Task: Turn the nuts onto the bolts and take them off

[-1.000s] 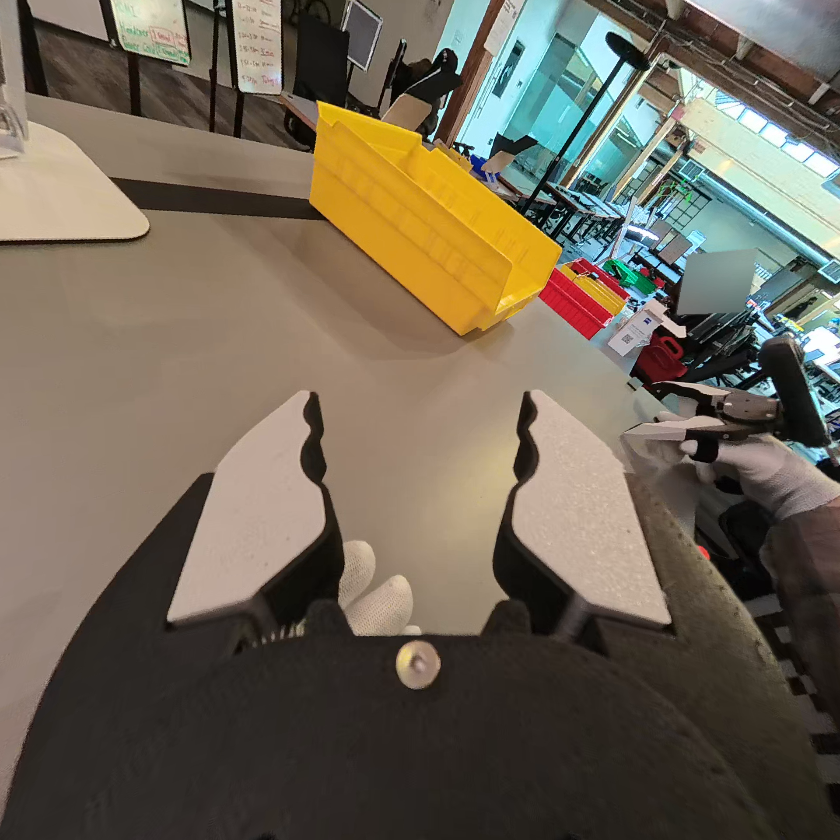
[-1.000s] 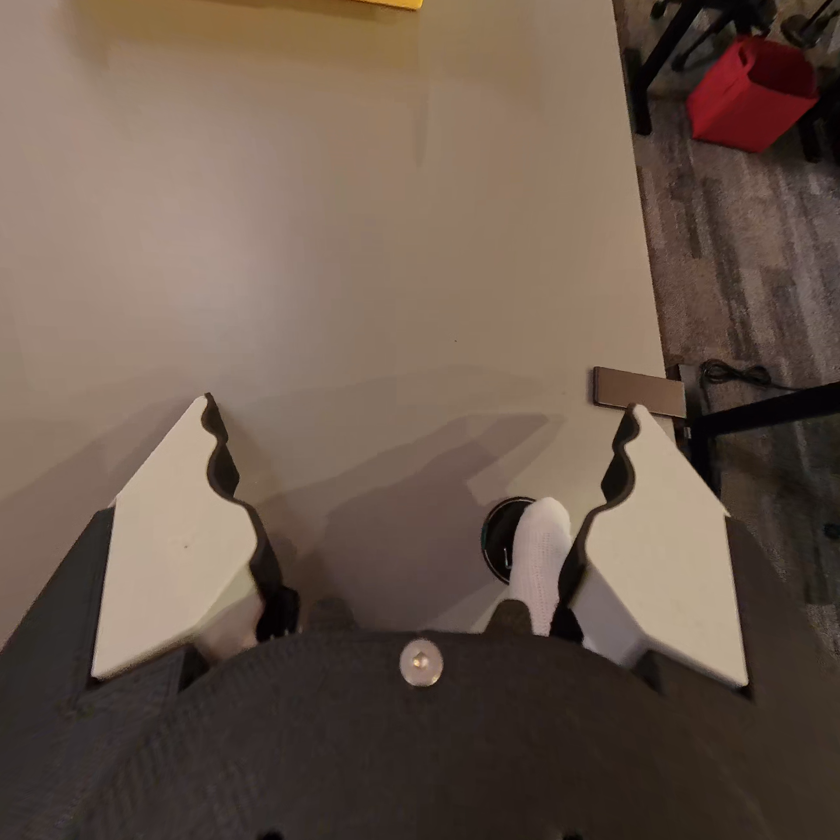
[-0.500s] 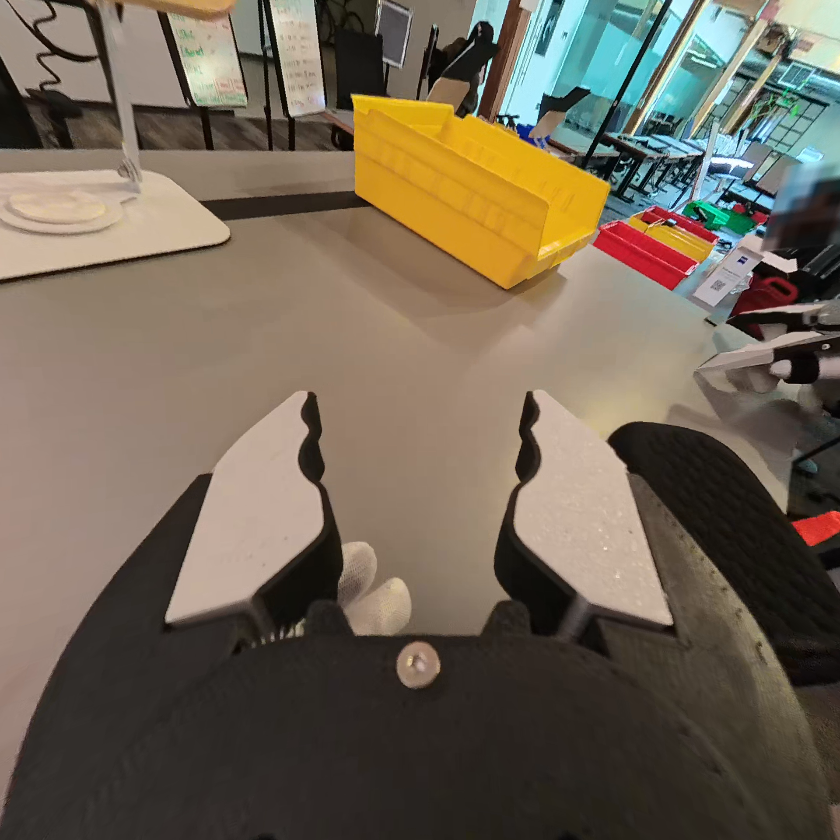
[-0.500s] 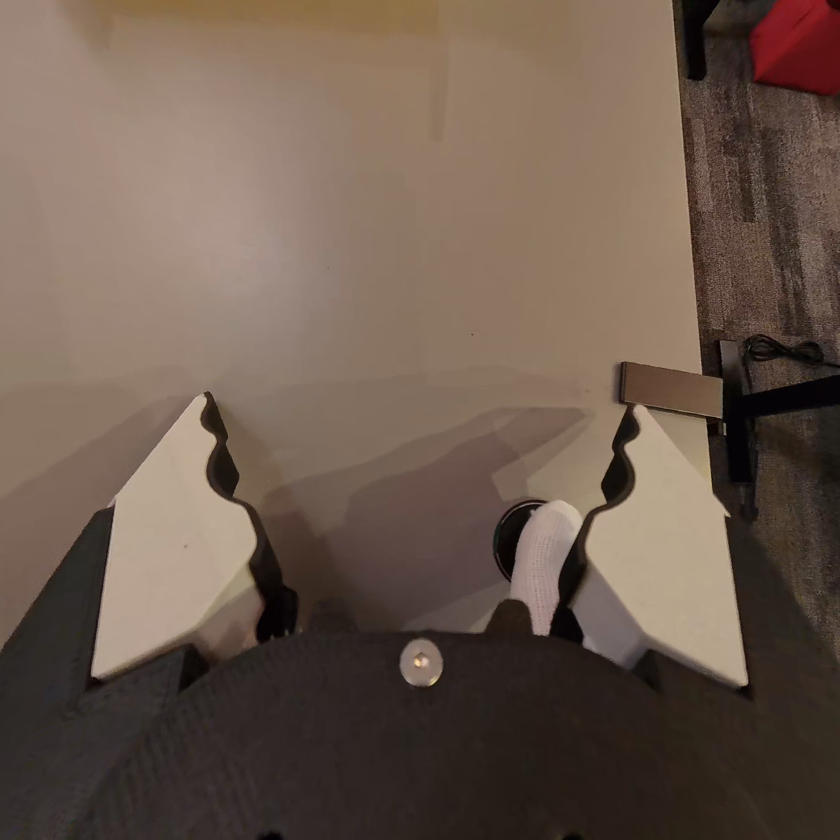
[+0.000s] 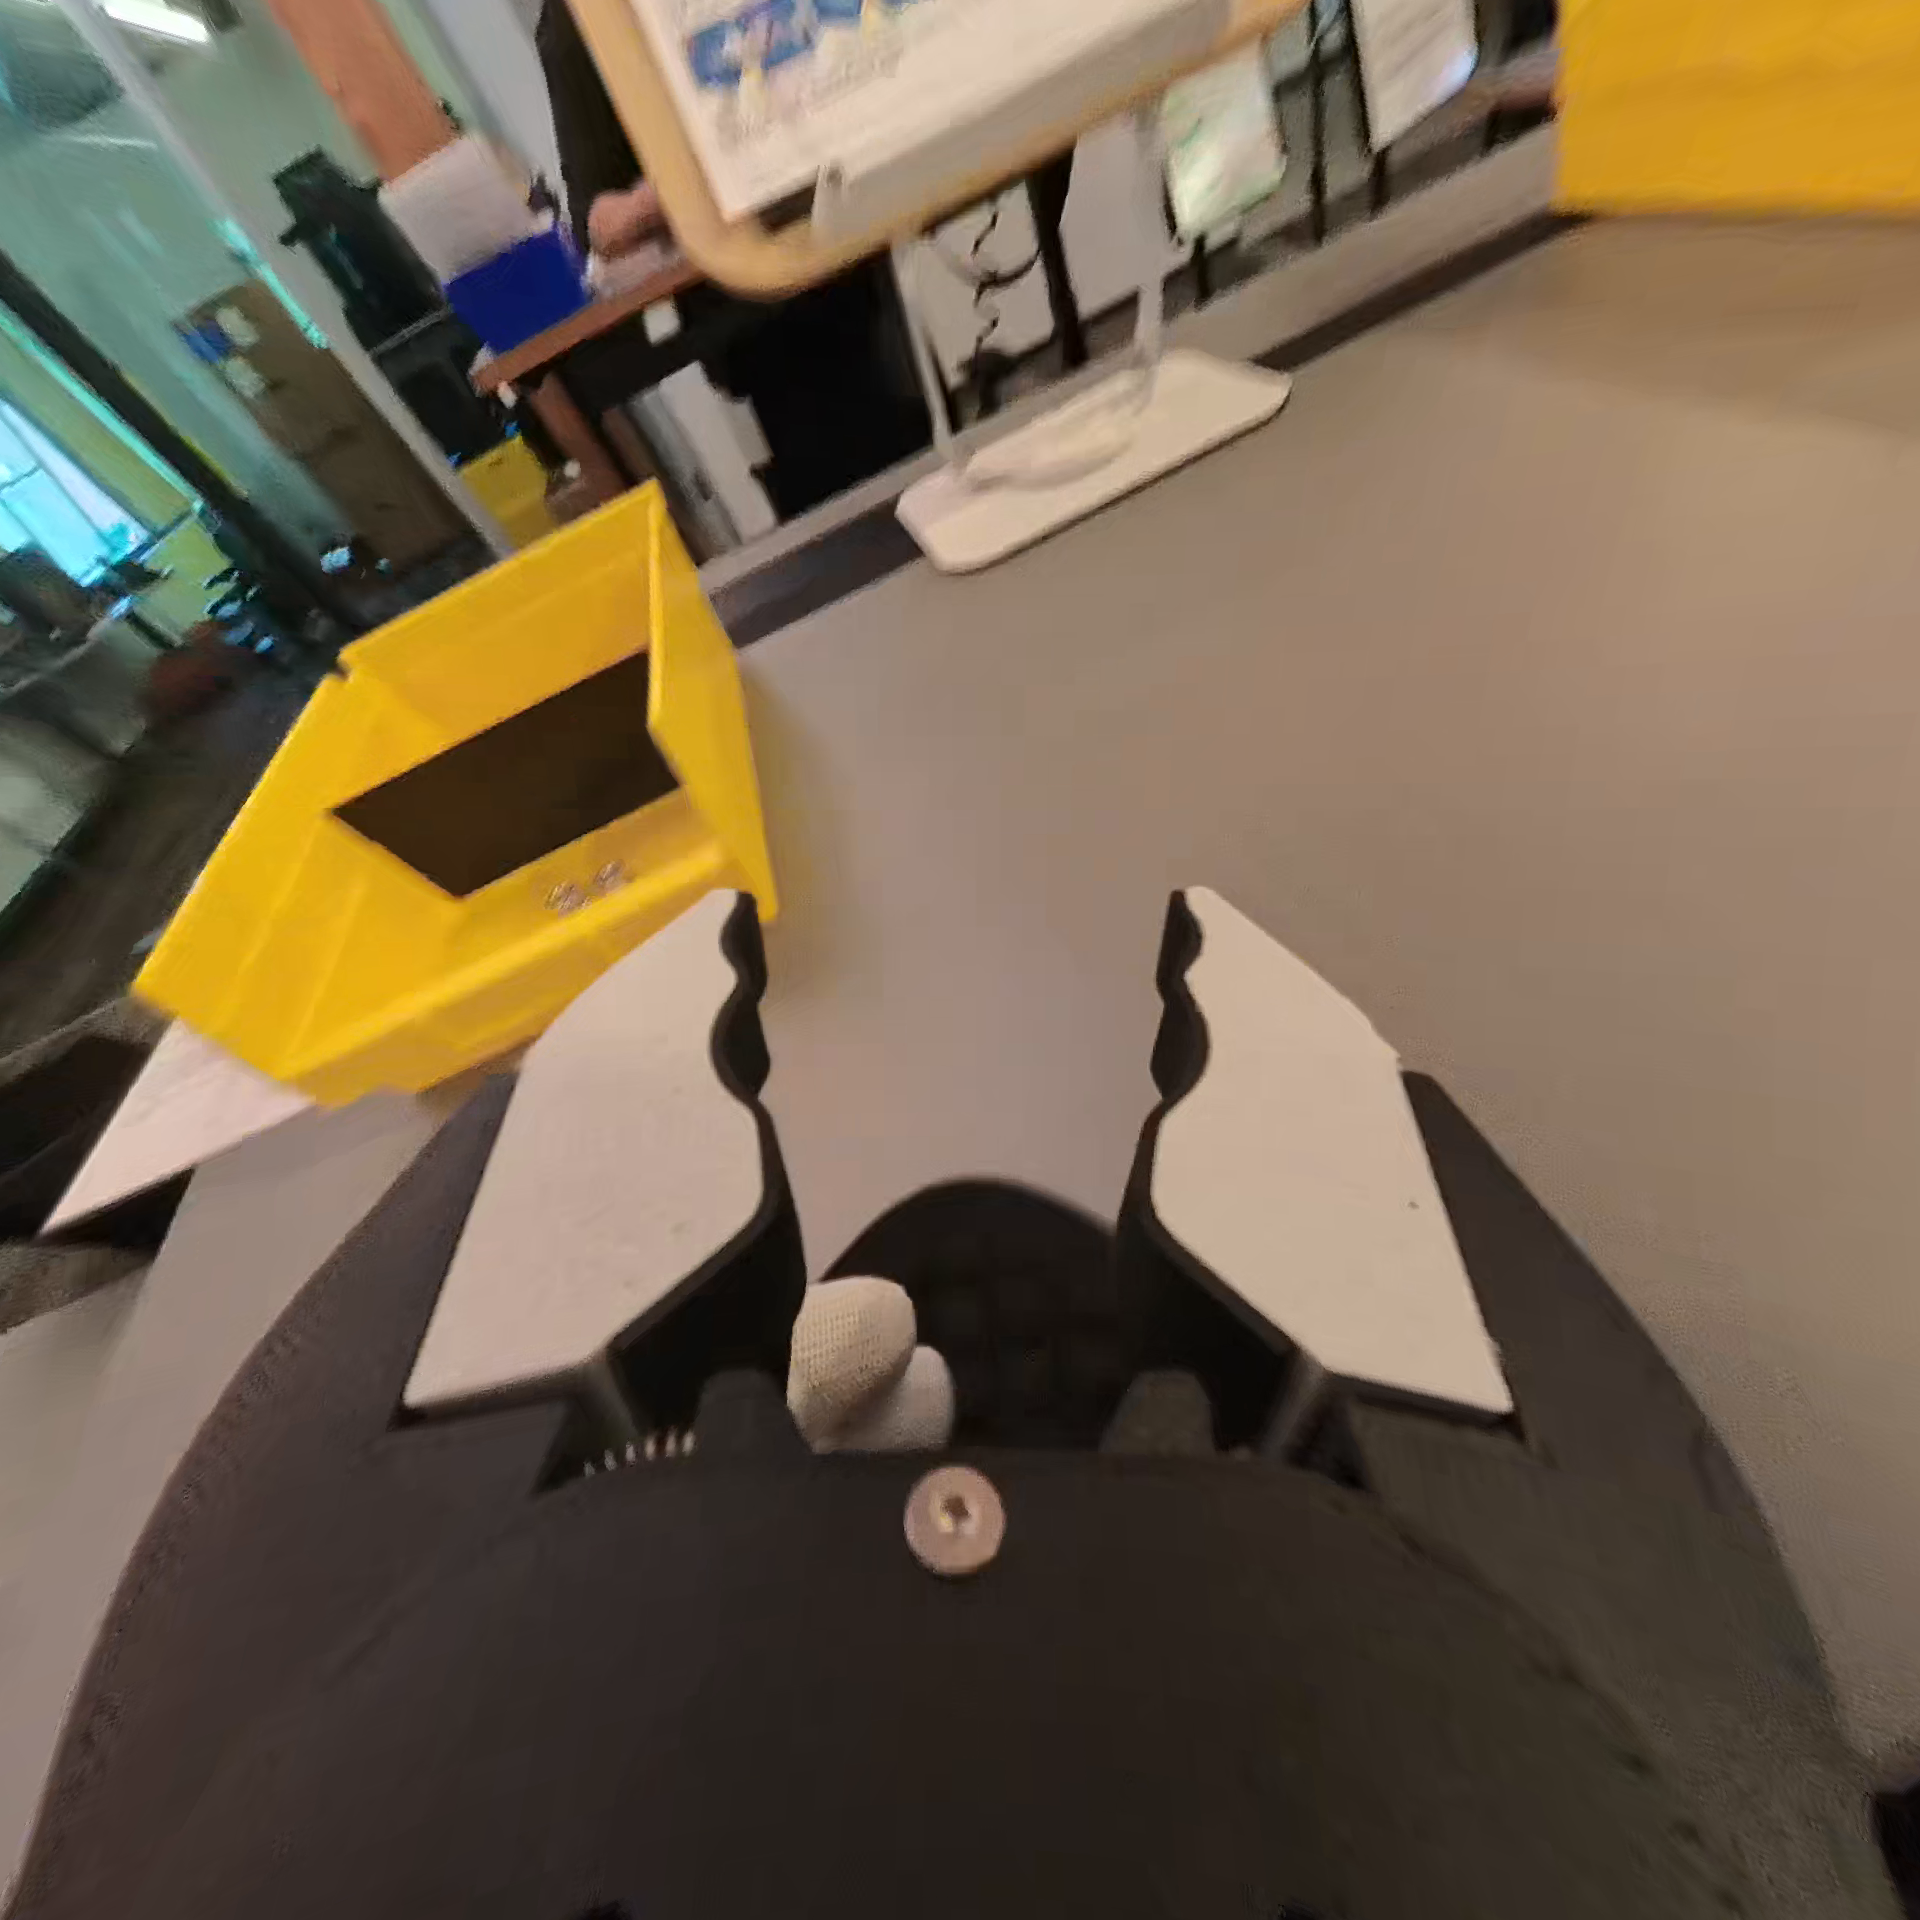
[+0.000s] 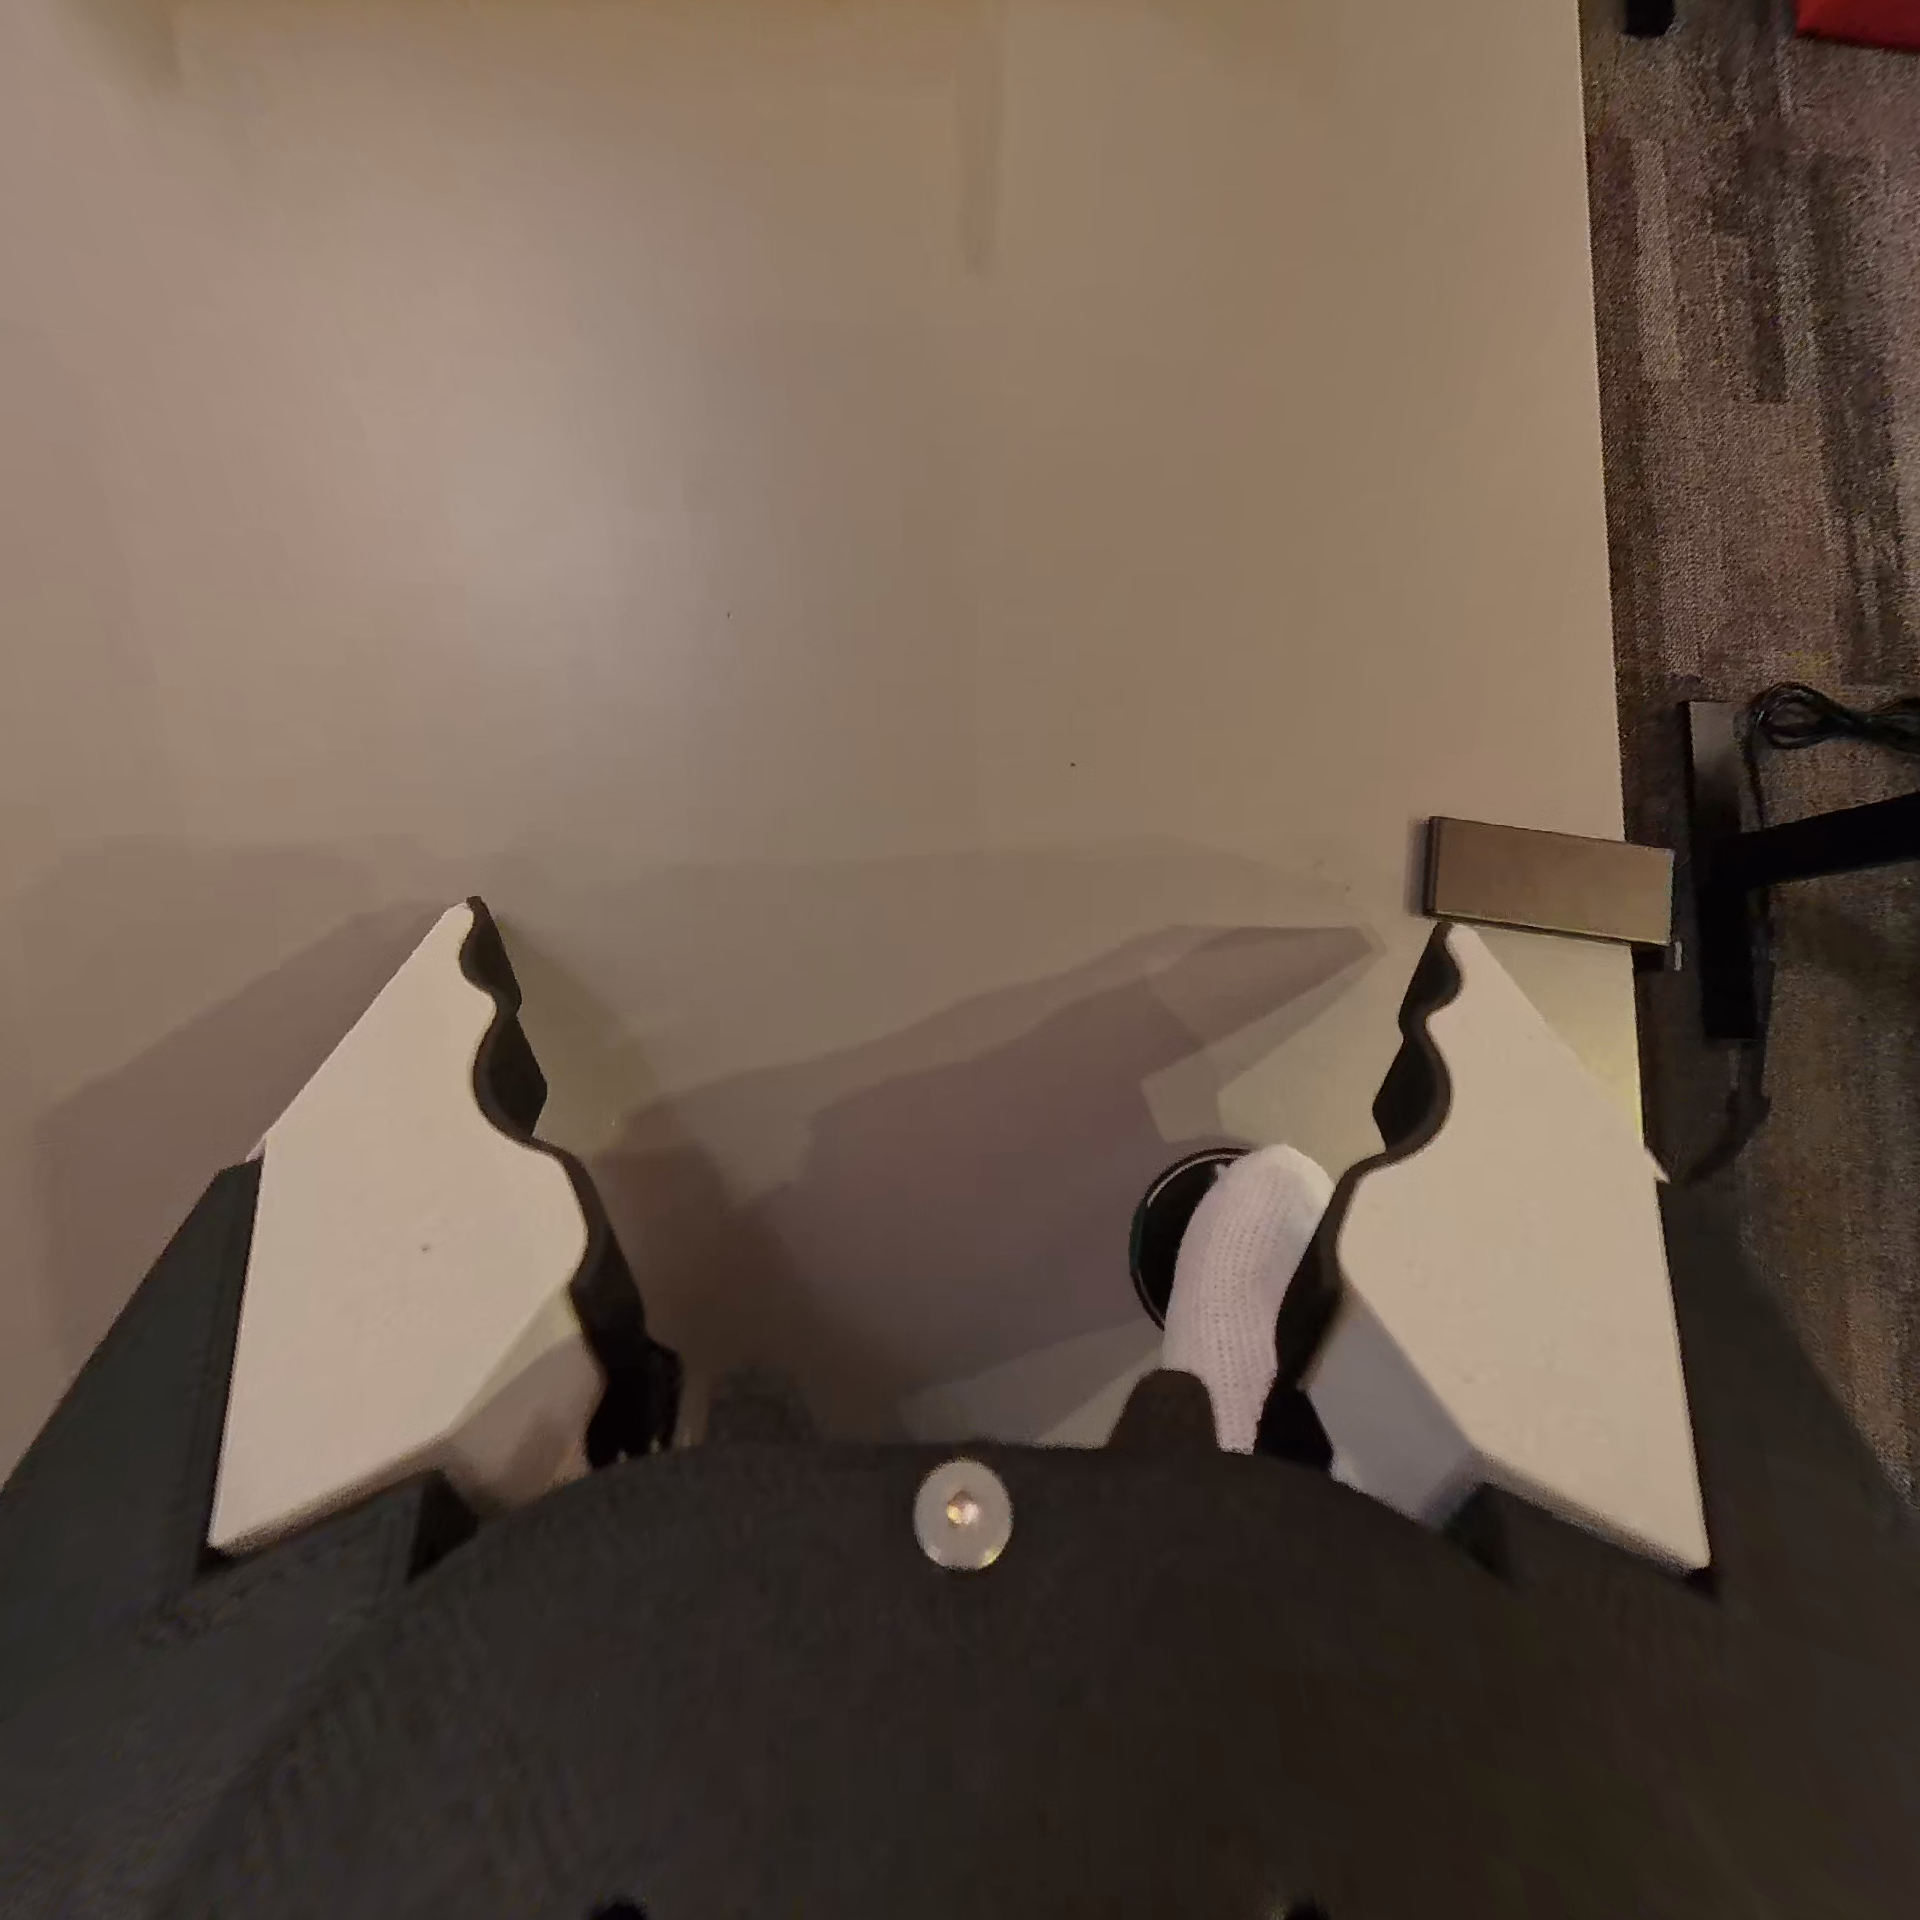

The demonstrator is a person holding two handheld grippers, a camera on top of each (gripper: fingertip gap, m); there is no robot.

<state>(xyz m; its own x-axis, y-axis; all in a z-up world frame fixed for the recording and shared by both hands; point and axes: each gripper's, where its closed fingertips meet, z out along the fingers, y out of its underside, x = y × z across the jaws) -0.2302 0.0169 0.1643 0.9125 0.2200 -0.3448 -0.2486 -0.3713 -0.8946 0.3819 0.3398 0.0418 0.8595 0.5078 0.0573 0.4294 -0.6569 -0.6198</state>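
In the left wrist view a yellow bin (image 5: 457,894) stands at the table's left edge, with a few small silver nuts (image 5: 584,889) inside near its front lip. My left gripper (image 5: 961,914) is open and empty over the grey table (image 5: 1351,779), just right of the bin. In the right wrist view my right gripper (image 6: 956,920) is wide open and empty, looking down on the bare table (image 6: 727,468). No bolts show in either view.
A white lamp base (image 5: 1101,468) stands at the table's far edge, and another yellow bin (image 5: 1745,104) shows at the top right. In the right wrist view a dark metal clamp plate (image 6: 1548,883) sits at the table's right edge, a round grommet hole (image 6: 1174,1226) nearer me, carpet beyond.
My left gripper has swung sharply left, bringing a yellow bin with nuts into view, and its fingers have closed a little. My right gripper has drifted slightly and stays wide open.
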